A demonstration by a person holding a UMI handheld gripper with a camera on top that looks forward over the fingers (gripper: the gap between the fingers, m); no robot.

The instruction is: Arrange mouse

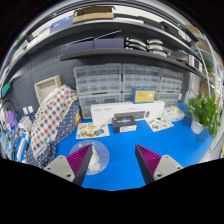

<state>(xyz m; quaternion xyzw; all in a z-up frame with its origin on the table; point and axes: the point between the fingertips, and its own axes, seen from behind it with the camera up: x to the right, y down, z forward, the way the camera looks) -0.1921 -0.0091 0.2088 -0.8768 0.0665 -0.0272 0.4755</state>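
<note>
**Tool held open above the blue worktop, mouse not made out**

You are looking across a blue worktop [120, 150] that fills the ground ahead of you. Take that worktop as your reference for everything else.

Behind its far edge stands a wall of small grey drawer units [120, 78], with a shelf [110, 45] above them carrying boxes and flat items. To the left of the worktop, a checked cloth or garment [52, 118] hangs draped over something, reaching down to the worktop's left edge. At the right end of the worktop you have a green leafy plant [204, 112].

On the far part of the worktop, just in front of the drawers, sits a dark box-like device [124, 122] with pale trays or cartons to either side of it, one on the left [92, 129] and one on the right [160, 124]. An orange-labelled box [146, 97] stands behind them.

Your tool [119, 160] hangs over the near part of the worktop with its fingers spread wide and nothing between them; the purple pads [80, 157] face each other across bare blue surface.

The mouse is too small or hidden to pick out anywhere on the worktop.
</note>
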